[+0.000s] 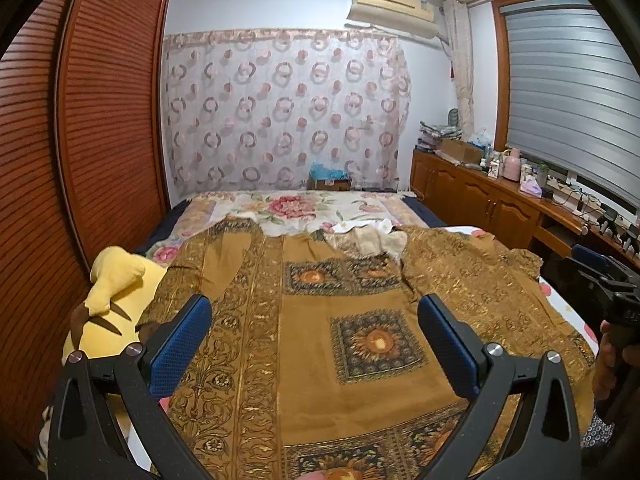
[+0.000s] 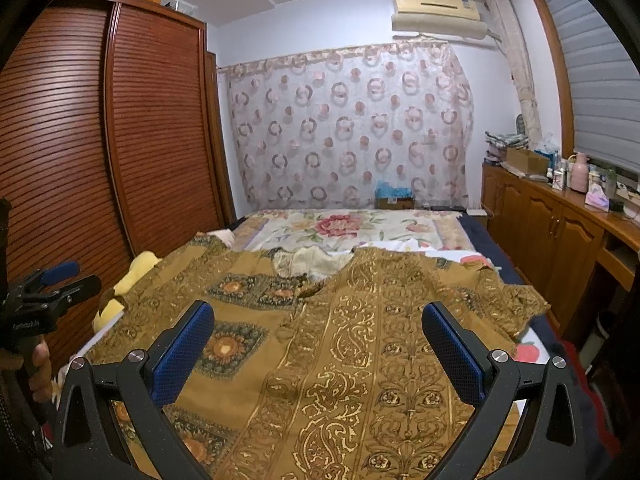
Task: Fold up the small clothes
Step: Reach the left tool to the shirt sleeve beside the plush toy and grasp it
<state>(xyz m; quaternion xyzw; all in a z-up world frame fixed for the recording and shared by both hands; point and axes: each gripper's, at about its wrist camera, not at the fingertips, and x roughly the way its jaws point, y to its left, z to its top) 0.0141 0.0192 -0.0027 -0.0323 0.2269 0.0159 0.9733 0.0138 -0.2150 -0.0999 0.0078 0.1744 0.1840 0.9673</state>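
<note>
Garment [image 1: 344, 320] in patterned ochre lies spread flat on the bed [image 2: 404, 228], both grippers hovering wide apart and empty.
Left gripper [image 1: 314, 334] sees the yellow plush toy [image 1: 116, 300] fully; right gripper [image 2: 318, 340] sees only its edge.

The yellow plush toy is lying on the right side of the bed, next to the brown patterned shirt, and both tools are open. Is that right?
Not quite. The yellow plush toy lies on the left side of the bed, by the wardrobe, as the left wrist view shows. The rest holds: it sits beside the brown patterned shirt, and the left tool and right tool are both open.
</note>
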